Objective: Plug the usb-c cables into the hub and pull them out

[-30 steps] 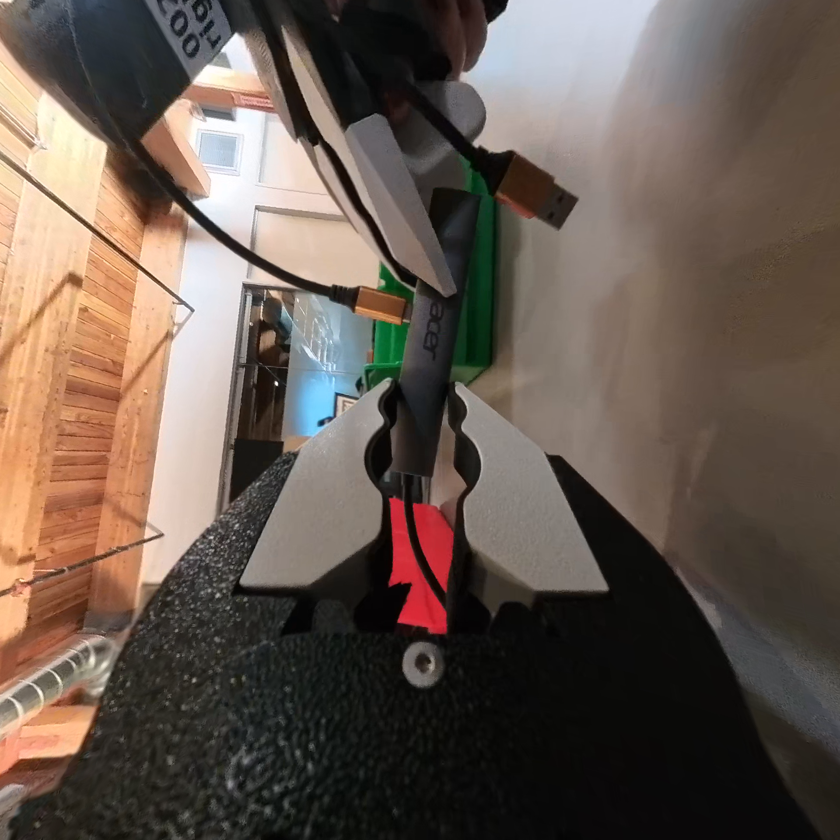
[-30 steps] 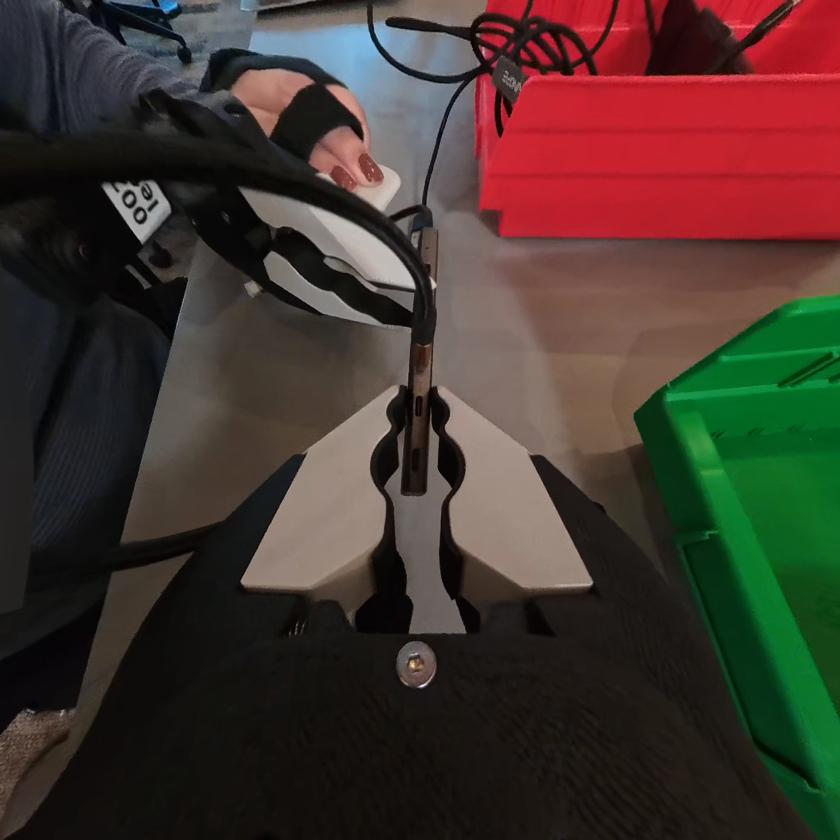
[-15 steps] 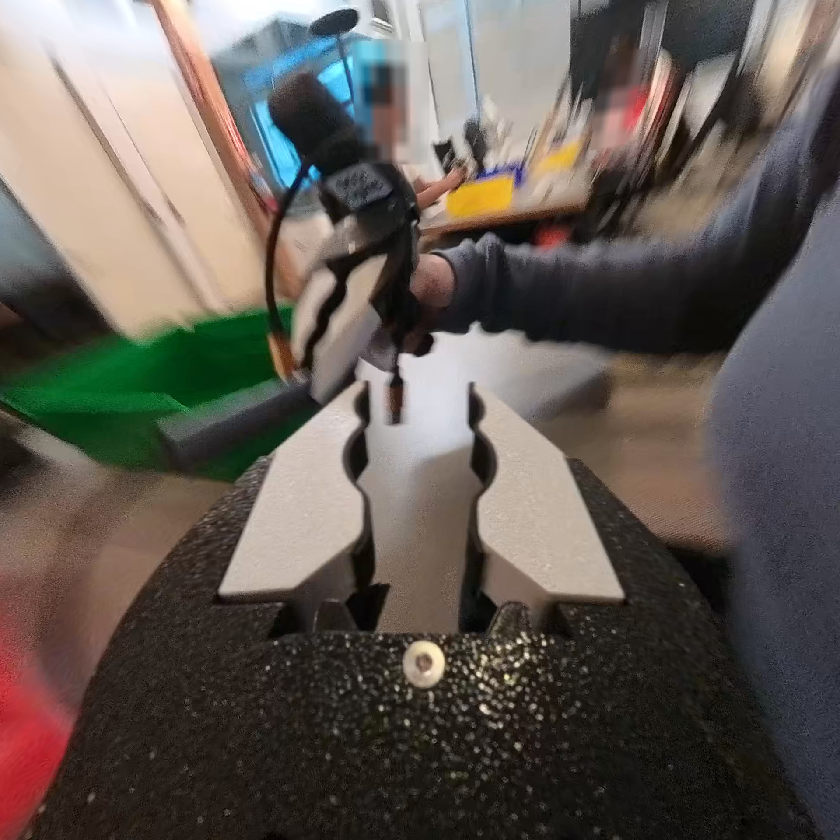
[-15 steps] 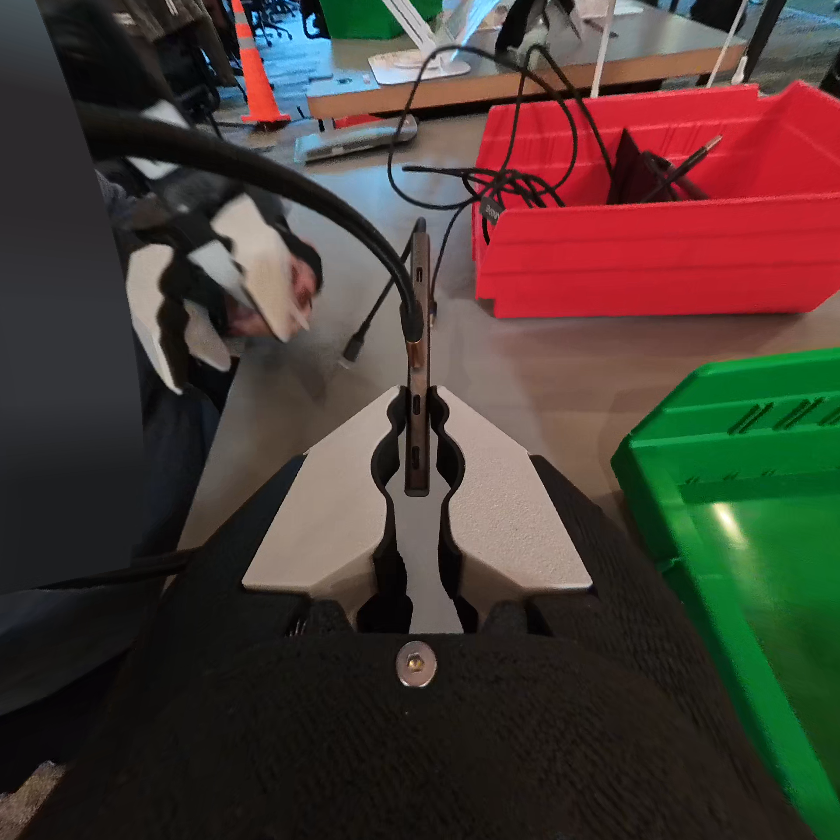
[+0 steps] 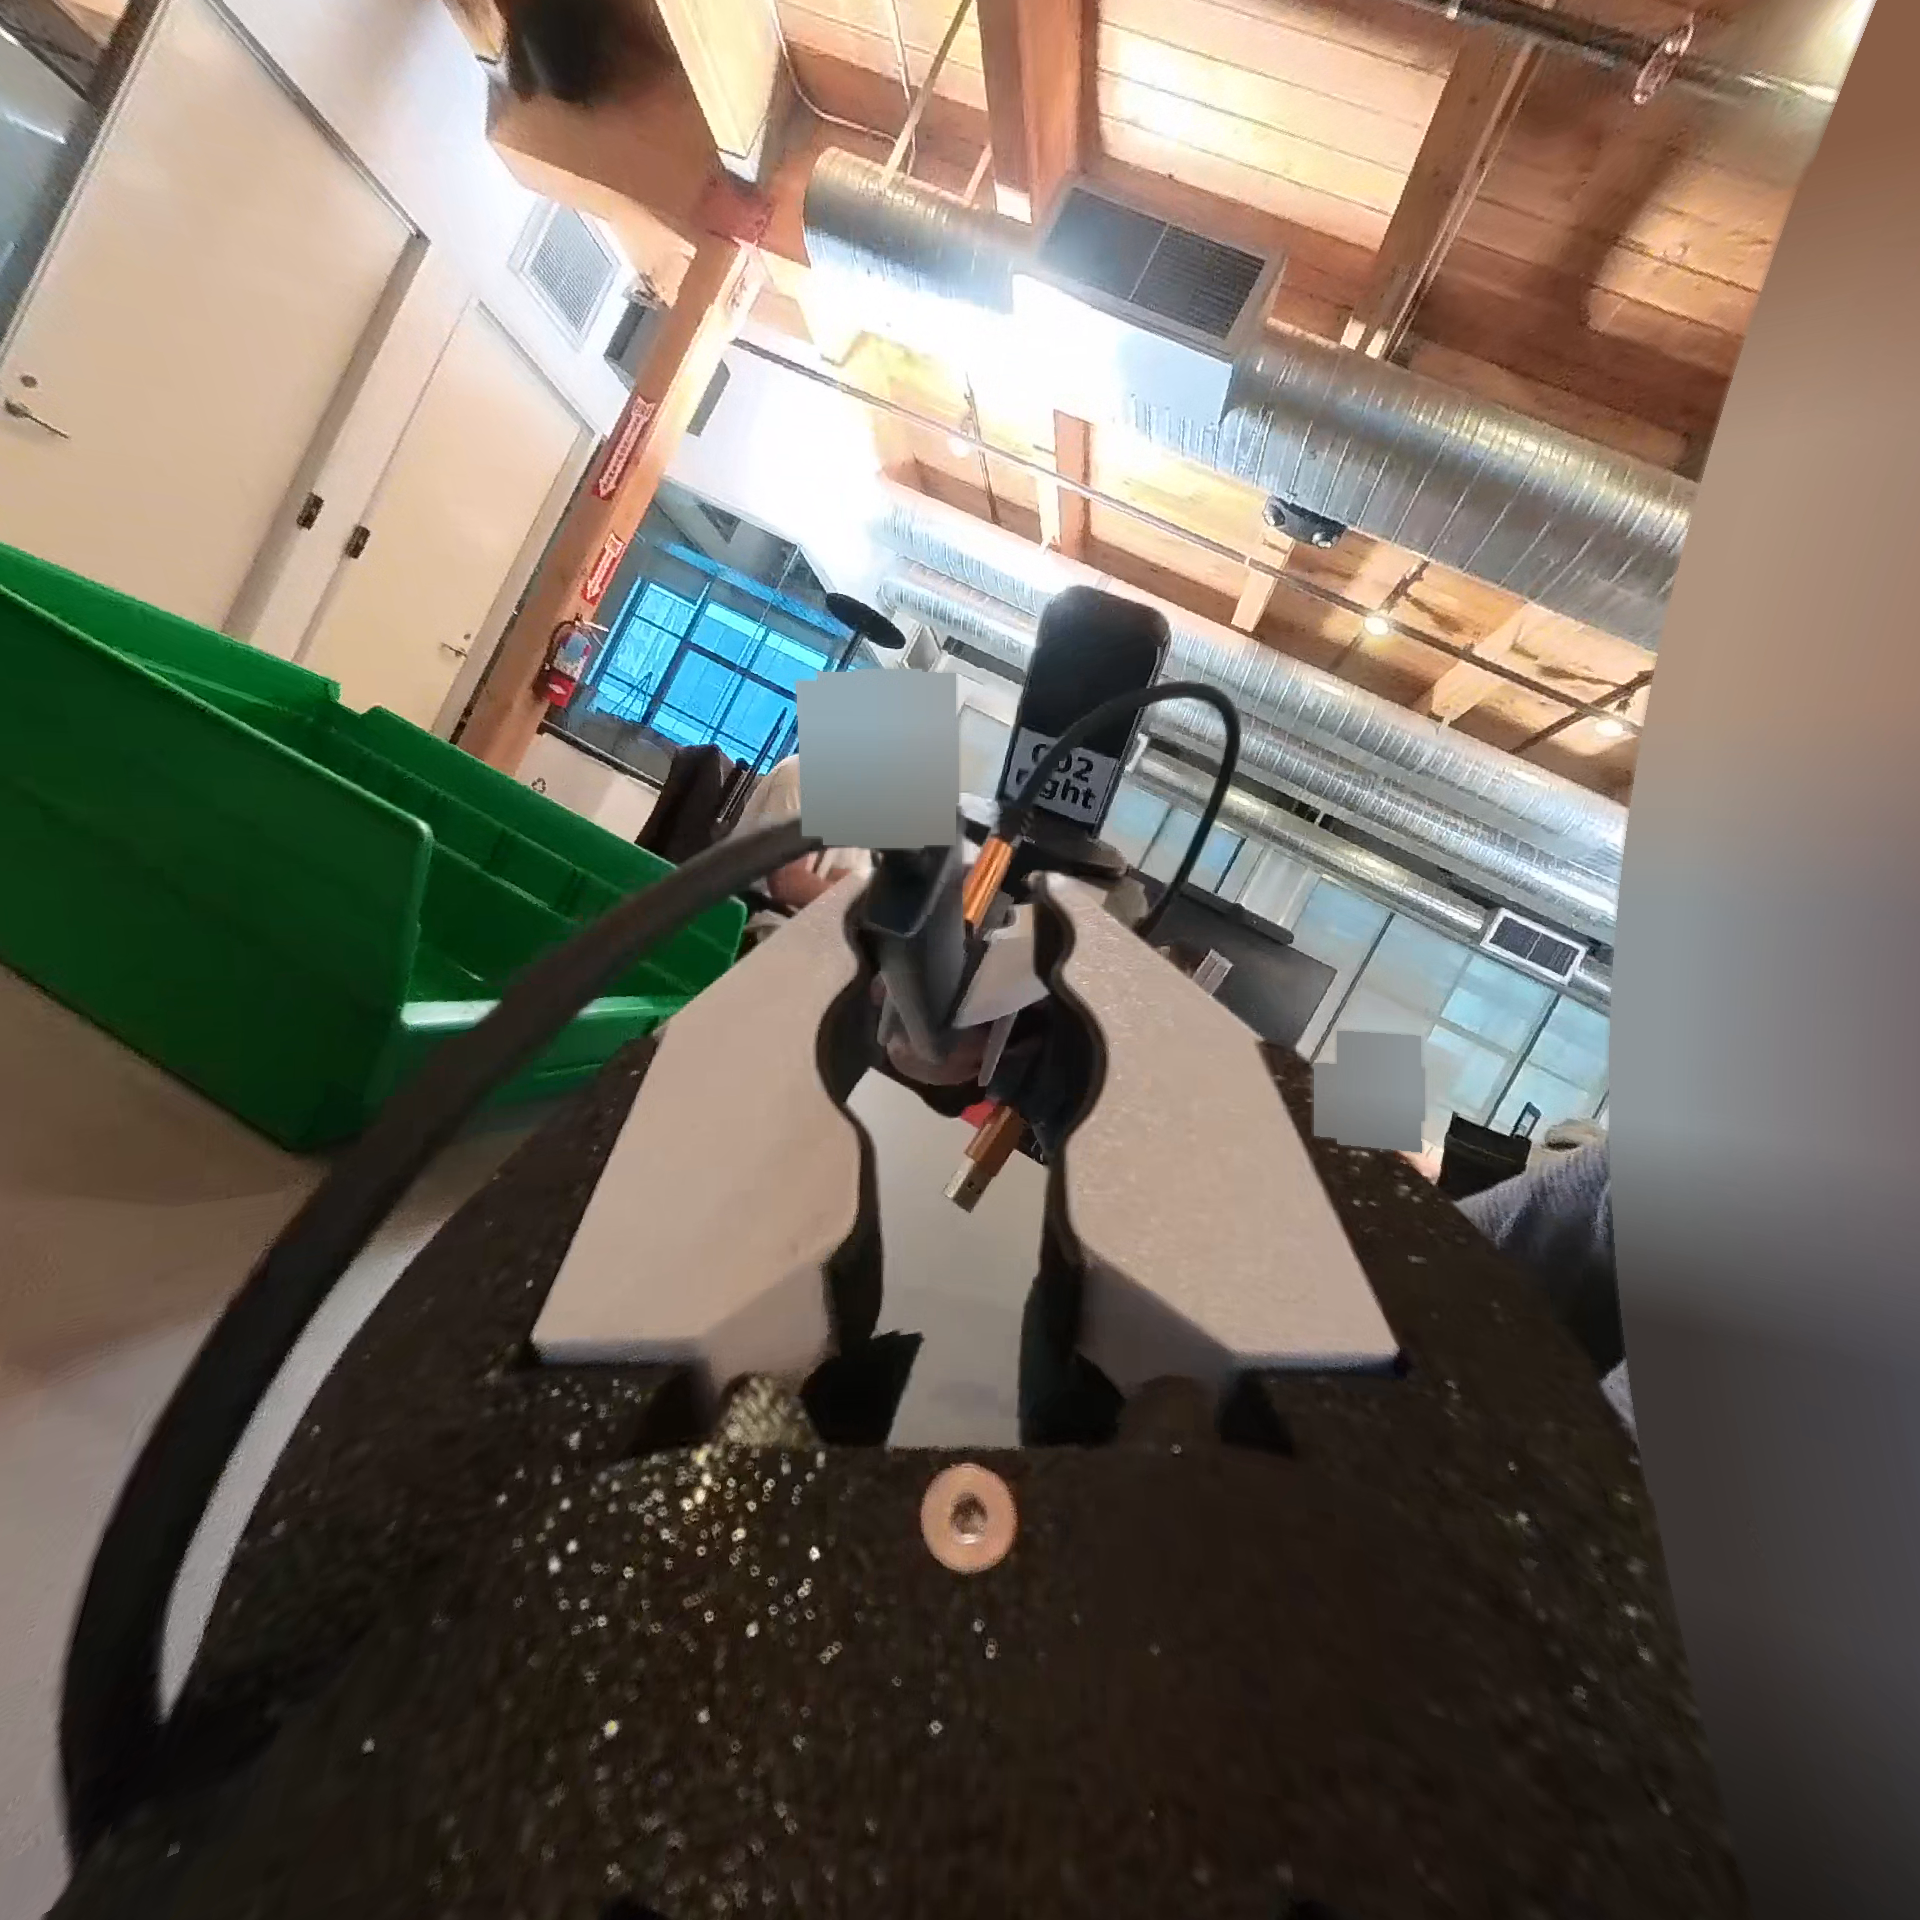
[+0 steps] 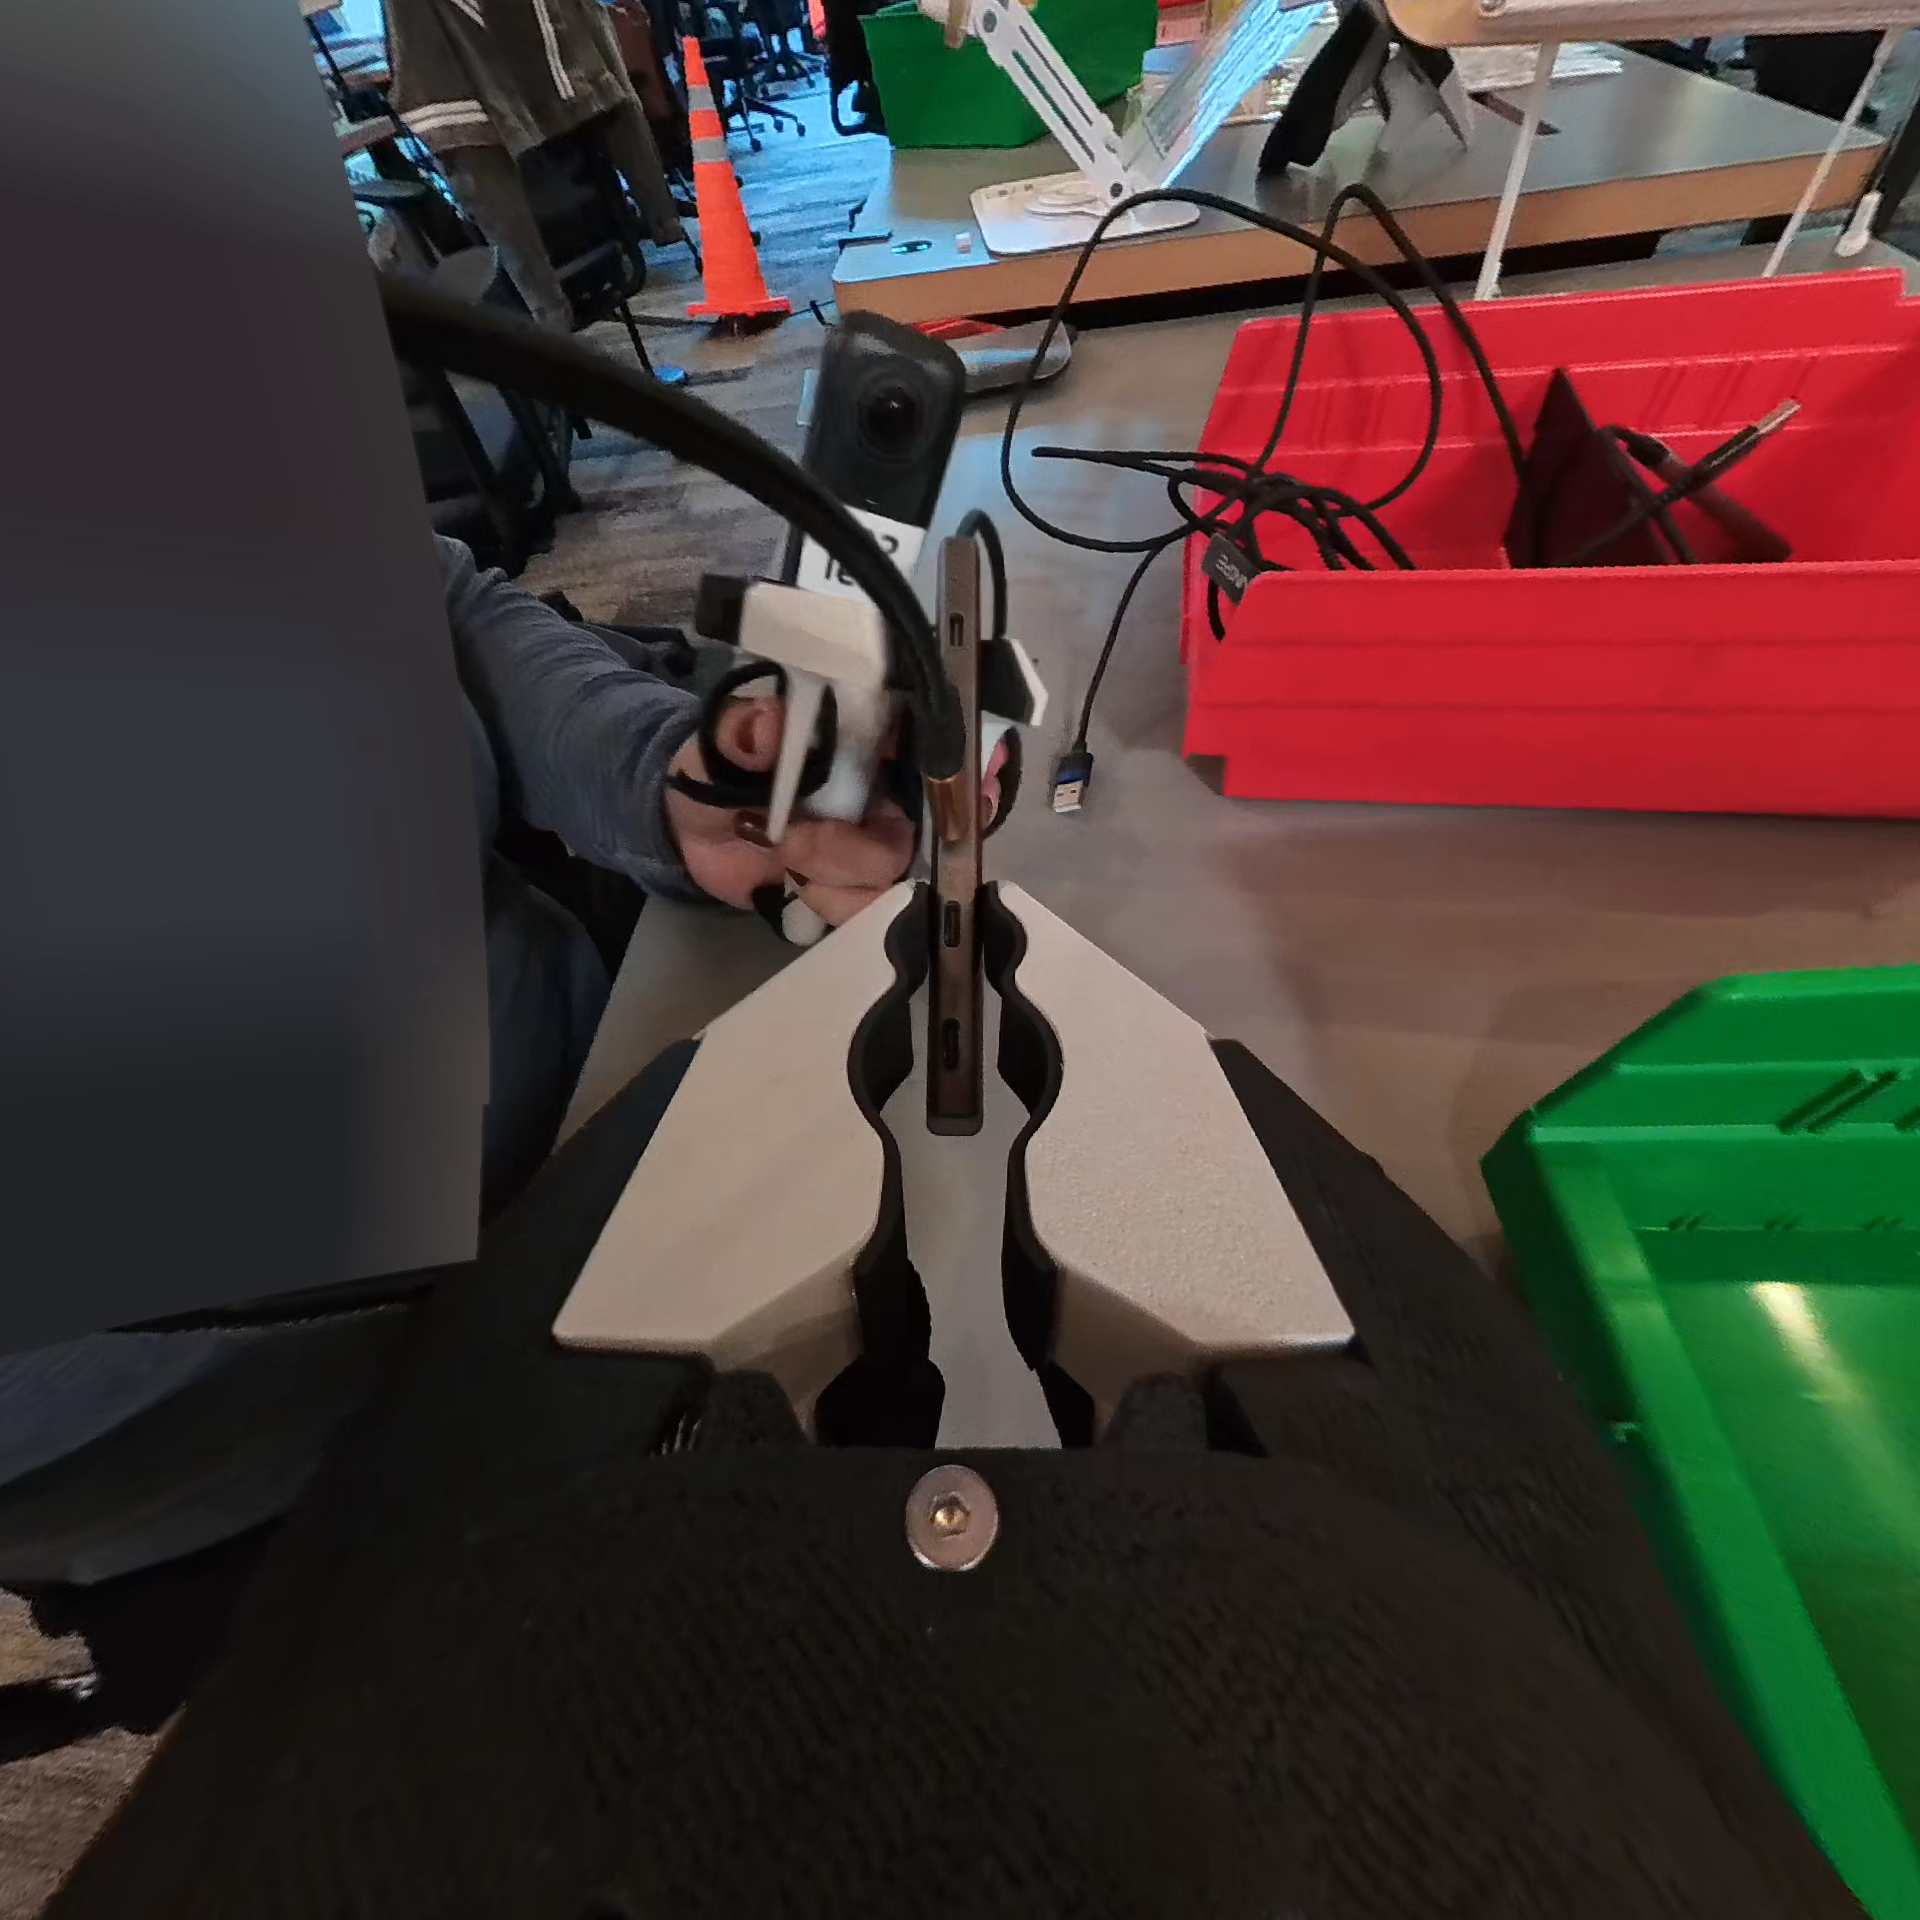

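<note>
The right tongs (image 6: 954, 997) are being kept clamped on the near end of the grey hub (image 6: 956, 883), which is being held edge-up above the grey bench (image 6: 1351, 935). A copper-tipped black cable (image 6: 945, 800) is sitting plugged into it. The left tongs (image 5: 951, 971) are being held apart and tilted up toward a timber ceiling (image 5: 1351, 208), empty, just before the hub. A green bin (image 6: 1714, 1299) is standing near right, a red bin (image 6: 1558, 665) far right.

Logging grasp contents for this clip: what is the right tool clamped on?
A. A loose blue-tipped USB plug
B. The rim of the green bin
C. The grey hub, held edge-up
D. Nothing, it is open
C: in the right wrist view the right tool pinches the slim grey hub edge-up between its fingers.
</note>
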{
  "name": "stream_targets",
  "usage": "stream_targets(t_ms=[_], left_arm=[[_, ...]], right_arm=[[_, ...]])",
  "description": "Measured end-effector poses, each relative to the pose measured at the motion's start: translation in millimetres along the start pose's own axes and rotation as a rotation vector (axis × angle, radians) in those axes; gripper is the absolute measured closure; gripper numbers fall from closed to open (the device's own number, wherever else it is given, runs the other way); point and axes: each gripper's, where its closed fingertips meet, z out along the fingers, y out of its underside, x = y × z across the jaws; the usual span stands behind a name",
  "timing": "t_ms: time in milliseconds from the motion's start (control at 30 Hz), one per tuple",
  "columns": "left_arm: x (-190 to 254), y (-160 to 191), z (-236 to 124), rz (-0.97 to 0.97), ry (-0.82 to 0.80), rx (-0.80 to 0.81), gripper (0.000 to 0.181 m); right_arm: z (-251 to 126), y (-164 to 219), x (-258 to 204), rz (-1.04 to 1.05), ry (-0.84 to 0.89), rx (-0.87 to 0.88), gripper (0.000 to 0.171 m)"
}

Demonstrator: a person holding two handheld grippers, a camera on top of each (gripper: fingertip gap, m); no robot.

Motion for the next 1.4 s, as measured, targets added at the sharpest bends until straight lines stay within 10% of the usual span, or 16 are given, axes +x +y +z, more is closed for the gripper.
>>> stream_targets(t_ms=[233, 367, 600, 1000, 1400], left_arm=[[2.0, -4.4, -1.6, 0.014, 0.043, 0.0, 0.173], [4.0, -8.6, -1.9, 0.03, 0.048, 0.018, 0.174], [4.1, -11.0, 0.3, 0.047, 0.047, 0.017, 0.174], [23.7, -72.9, 7.4, 0.023, 0.13, 0.337, 0.174], [23.3, -70.2, 11.8, 0.001, 0.138, 0.292, 0.175]], right_arm=[[2.0, -4.2, -5.1, 0.013, -0.021, 0.025, 0.162], [-4.6, -21.2, 5.6, 0.0, 0.067, 0.092, 0.117], [-4.9, -34.9, 0.2, -0.013, 0.044, 0.165, 0.163], [6.7, -74.1, -9.0, 0.021, 0.09, 0.577, 0.167], [14.0, -64.8, -10.6, 0.131, 0.069, 0.718, 0.167]])
